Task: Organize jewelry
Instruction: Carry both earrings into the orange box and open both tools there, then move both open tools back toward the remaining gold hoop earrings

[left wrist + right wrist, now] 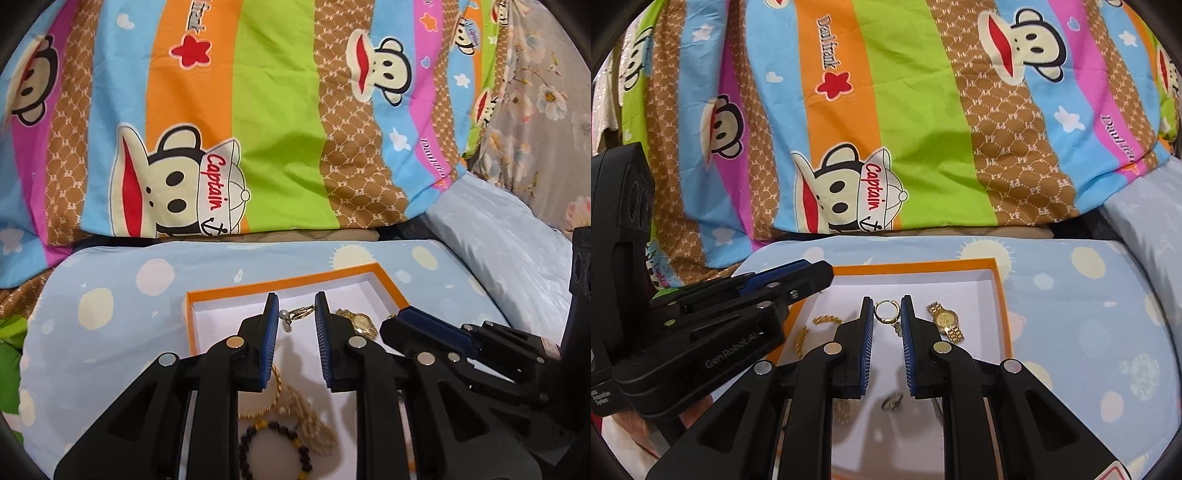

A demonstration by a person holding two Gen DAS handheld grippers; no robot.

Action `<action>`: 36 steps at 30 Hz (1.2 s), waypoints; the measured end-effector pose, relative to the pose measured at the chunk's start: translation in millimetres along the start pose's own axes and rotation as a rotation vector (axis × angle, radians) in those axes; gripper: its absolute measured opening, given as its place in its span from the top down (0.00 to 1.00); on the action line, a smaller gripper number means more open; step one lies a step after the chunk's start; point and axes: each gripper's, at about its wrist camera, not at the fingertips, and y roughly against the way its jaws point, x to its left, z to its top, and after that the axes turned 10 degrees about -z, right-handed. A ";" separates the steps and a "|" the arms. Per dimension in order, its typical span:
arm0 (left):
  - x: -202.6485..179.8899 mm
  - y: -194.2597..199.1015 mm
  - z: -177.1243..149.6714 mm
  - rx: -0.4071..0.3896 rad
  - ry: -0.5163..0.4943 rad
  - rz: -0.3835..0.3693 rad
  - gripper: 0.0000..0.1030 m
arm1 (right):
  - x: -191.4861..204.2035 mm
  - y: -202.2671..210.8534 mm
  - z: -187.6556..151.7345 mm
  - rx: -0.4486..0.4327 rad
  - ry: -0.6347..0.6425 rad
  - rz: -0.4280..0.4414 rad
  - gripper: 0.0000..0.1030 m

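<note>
While claws hover, box [999, 295] holds watch [946, 320], earring [885, 312].

Right gripper [886, 306] over an orange-rimmed box [1003, 314] with a white floor, jaws parted. Between the fingertips, a gold hoop earring [885, 312] — touching both pads or just clear of them, hard to tell. Just outside the right finger, a gold watch [946, 320] lying flat on the box floor. Outside the left finger, a gold chain [816, 326] curled in an arc. Lower in the gap between the fingers, a small silvery piece [892, 403], blurred. Beyond the left finger, the left gripper [820, 275] reaching over the box's near corner, jaws close together. Past the fingertips, a striped monkey-print blanket [905, 129]; under the box, a pale blue spotted cushion [1089, 314].
</note>
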 end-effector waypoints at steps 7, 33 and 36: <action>15.7 -30.3 5.4 0.030 0.028 -0.004 0.81 | -3.7 -30.8 7.7 0.034 -0.003 0.002 0.86; 10.8 121.7 -47.5 -0.098 0.051 0.051 0.47 | -19.7 129.8 -67.8 -0.112 0.004 -0.060 0.77; 11.1 133.2 -80.4 -0.063 0.073 0.065 0.47 | -9.5 137.5 -100.3 -0.063 0.029 -0.056 0.77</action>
